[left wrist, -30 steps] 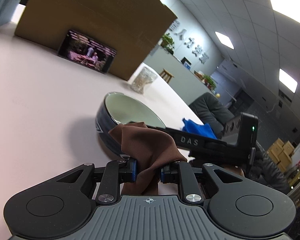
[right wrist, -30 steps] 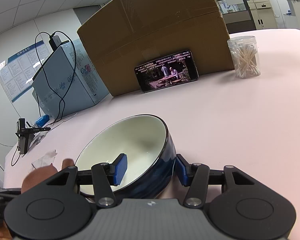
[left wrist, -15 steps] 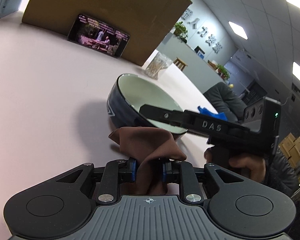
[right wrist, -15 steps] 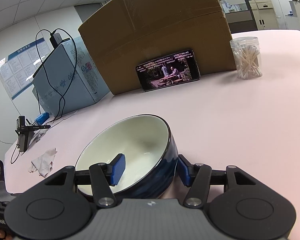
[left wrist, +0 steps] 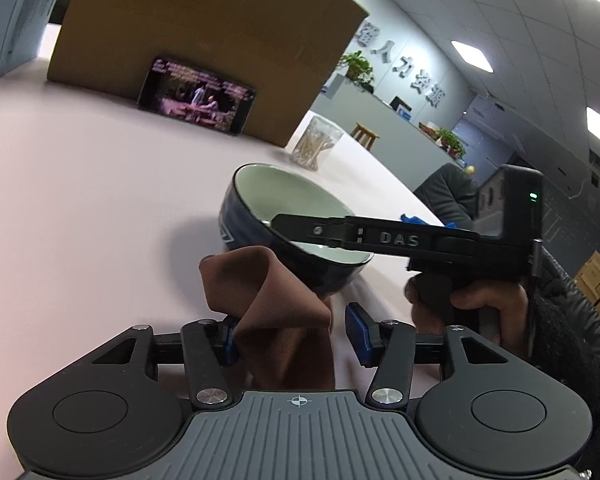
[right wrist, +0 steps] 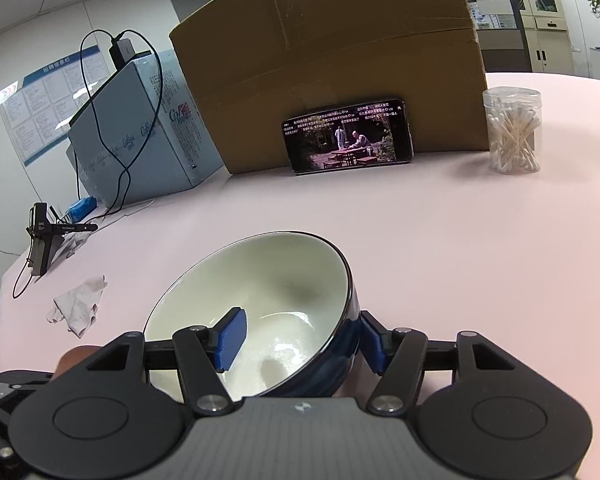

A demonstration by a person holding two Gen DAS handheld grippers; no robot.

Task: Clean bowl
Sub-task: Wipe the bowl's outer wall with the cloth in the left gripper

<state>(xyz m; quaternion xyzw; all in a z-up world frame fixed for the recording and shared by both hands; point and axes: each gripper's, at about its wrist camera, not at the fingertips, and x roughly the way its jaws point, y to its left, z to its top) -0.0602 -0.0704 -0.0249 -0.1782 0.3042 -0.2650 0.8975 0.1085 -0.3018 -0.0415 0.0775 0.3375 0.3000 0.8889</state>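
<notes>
A dark blue bowl [right wrist: 276, 280] with a white inside stands tilted on the pink table [right wrist: 460, 260]. My right gripper [right wrist: 302, 338] straddles its right wall, one pad inside and one outside. Its jaws are opening, and the inner pad is clear of the wall. In the left wrist view, one of its fingers [left wrist: 320, 230] crosses the rim of the bowl [left wrist: 284, 200]. A brown cloth [left wrist: 268, 292] stands bunched between the opening jaws of my left gripper [left wrist: 294, 340], just in front of the bowl. The cloth leans on the left pad, and the right pad is clear of it.
At the back stands a big cardboard box [right wrist: 332, 60] with a phone [right wrist: 348, 136] leaning on it and a jar of cotton swabs [right wrist: 514, 132] beside it. A crumpled white tissue [right wrist: 78, 306] lies left of the bowl. A person's hand [left wrist: 480, 300] holds the right gripper.
The left jaws have spread and the right pad has come off the brown cloth. The right jaws have widened a little around the bowl's wall. The tissue has come into view.
</notes>
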